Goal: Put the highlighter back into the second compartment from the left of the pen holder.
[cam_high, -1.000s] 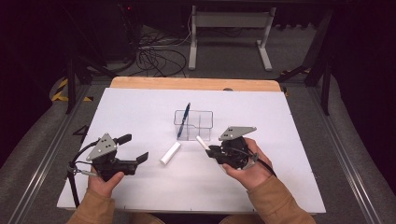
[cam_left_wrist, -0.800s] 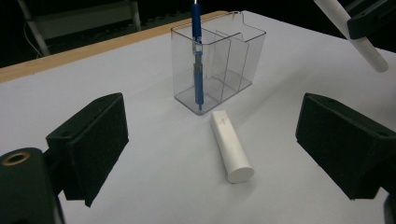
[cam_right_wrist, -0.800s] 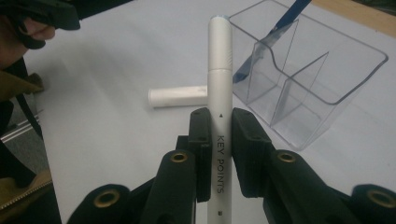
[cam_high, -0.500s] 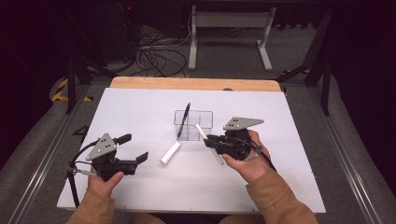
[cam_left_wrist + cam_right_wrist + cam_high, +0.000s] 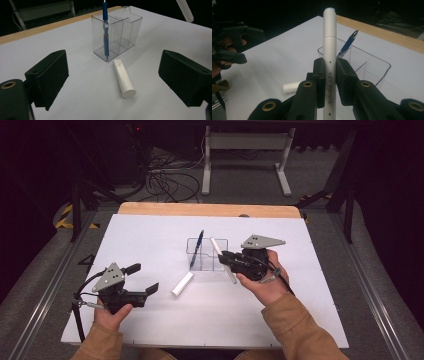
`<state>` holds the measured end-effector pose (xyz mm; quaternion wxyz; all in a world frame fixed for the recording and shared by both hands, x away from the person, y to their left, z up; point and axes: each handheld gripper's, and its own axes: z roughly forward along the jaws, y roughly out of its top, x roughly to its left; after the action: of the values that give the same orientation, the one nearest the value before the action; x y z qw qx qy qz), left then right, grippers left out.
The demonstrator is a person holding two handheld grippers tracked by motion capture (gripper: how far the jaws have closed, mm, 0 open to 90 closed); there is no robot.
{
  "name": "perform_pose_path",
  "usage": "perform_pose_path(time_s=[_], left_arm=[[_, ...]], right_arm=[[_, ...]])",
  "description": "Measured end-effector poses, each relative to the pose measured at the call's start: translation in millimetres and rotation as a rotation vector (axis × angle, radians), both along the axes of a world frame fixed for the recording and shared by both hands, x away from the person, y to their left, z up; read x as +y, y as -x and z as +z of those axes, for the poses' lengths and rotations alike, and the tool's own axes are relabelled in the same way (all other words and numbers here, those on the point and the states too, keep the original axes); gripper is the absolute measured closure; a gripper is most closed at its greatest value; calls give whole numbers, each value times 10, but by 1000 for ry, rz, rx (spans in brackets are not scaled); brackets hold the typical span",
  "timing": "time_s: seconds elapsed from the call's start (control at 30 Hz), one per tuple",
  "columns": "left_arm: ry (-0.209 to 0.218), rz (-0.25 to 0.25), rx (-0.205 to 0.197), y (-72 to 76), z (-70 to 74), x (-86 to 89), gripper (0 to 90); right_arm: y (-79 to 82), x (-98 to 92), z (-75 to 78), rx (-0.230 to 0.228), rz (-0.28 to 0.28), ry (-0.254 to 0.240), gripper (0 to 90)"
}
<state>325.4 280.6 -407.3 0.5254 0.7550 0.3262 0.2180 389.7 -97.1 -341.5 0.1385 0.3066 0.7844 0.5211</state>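
White worktop (image 5: 150, 235) carries the clear organiser (image 5: 206, 254). Right tool (image 5: 226, 258) grips the white marker (image 5: 221, 259) beside it; left tool (image 5: 144, 279) stands open. Next: upend marker over a free compartment.

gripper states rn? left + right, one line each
Left gripper: open, jaws wide apart, holding nothing; the white tube lies on the table ahead of them.
Right gripper: shut on the white marker, beside the clear organizer.
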Motion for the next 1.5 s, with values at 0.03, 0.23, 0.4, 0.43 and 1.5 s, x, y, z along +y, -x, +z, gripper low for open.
perform_pose_path(time_s=[0.03,0.23,0.4,0.43,1.5], left_arm=[[-2,0,0,-1,-1,-1,103],[-3,0,-1,-1,-1,-2,103],[-5,0,-1,0,-2,-7,103],[-4,-1,-1,1,-2,-8,103],[-6,-6,3,-2,-14,-26,103]], right_arm=[[-12,2,6,-10,-1,-8,789],[-105,17,27,-27,-9,-37,789],[-180,43,46,-38,-25,-53,789],[-196,50,50,-41,-29,-56,789],[-669,335,-108,-91,-112,-135,789]])
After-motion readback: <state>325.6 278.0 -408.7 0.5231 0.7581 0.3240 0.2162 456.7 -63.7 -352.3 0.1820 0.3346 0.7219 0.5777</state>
